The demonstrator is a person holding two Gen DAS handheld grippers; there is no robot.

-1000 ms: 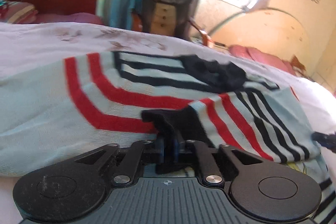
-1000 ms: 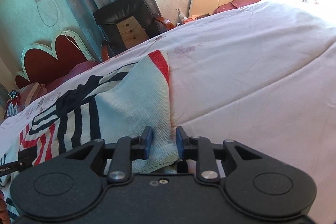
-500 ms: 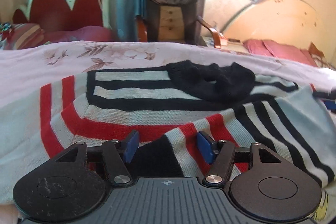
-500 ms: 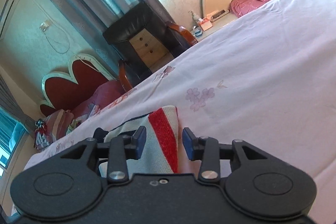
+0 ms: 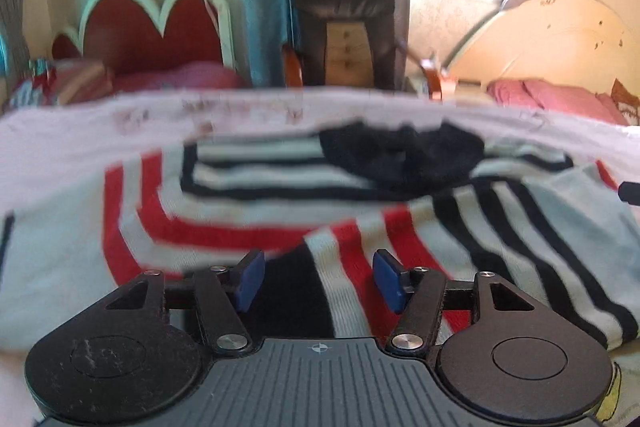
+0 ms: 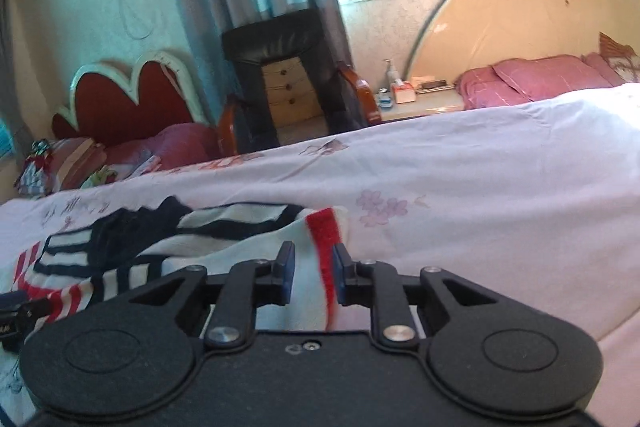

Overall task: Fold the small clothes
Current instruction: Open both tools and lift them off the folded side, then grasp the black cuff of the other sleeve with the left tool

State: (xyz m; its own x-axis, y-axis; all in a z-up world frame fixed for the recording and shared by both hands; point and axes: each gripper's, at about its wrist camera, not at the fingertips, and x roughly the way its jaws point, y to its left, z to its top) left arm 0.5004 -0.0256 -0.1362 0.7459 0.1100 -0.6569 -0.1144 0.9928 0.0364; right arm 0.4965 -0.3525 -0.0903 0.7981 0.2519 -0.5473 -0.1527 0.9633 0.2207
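Right claw (image 6: 313, 273) pinching red-trimmed edge of striped sweater (image 6: 240, 247); keep pinch firm. Left claw (image 5: 316, 281) spread, sweater under it unheld. Sweater flat on bed (image 6: 480, 195). Carry edge across low, align before dropping.

1. The bed (image 6: 500, 163) wears a pale lilac cover printed with faint flowers.
2. A knitted sweater (image 5: 248, 211), white with red and black stripes and a black collar, lies spread and partly folded directly on that cover.
3. Pink pillows (image 6: 536, 79) sit at the far end by the cream headboard (image 6: 520, 11).
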